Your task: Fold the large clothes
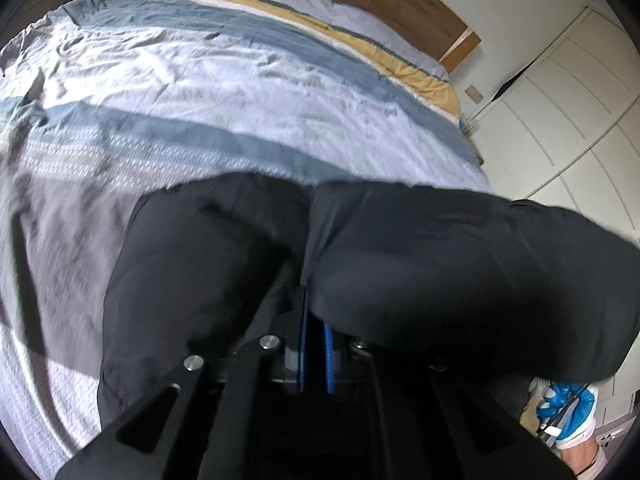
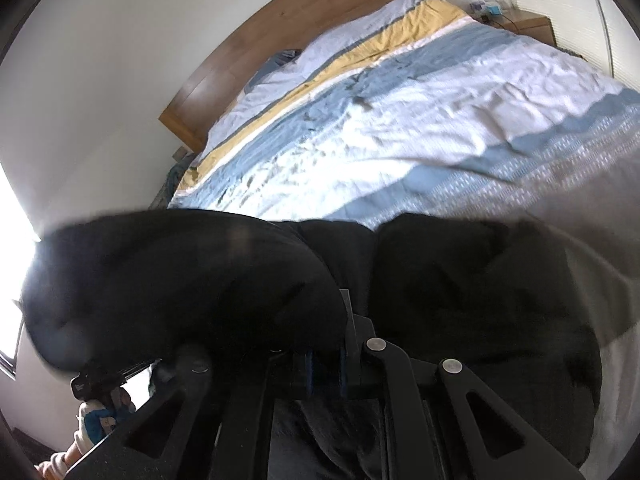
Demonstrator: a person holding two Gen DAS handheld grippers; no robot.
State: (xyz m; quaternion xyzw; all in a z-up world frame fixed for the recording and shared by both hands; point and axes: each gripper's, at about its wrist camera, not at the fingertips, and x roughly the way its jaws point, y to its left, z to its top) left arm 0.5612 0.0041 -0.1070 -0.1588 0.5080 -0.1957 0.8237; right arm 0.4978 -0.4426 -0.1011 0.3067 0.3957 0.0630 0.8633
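Note:
A large black garment (image 1: pixel 440 264) hangs over my left gripper (image 1: pixel 310 280), which is shut on its edge; the cloth drapes down both sides and hides the fingertips. In the right wrist view the same black garment (image 2: pixel 180 280) bulges over my right gripper (image 2: pixel 352 292), which is shut on it too. Both grippers hold the garment lifted above the near end of the bed. The blue finger pads (image 1: pixel 328 356) show only near their base.
The bed carries a striped quilt (image 1: pixel 240 92) in pale blue, grey-blue and yellow, with a wooden headboard (image 2: pixel 280 28) behind. White wardrobe doors (image 1: pixel 560 120) stand right of the bed. A nightstand (image 2: pixel 528 26) stands at the far side. A gloved hand (image 1: pixel 568 408) shows low right.

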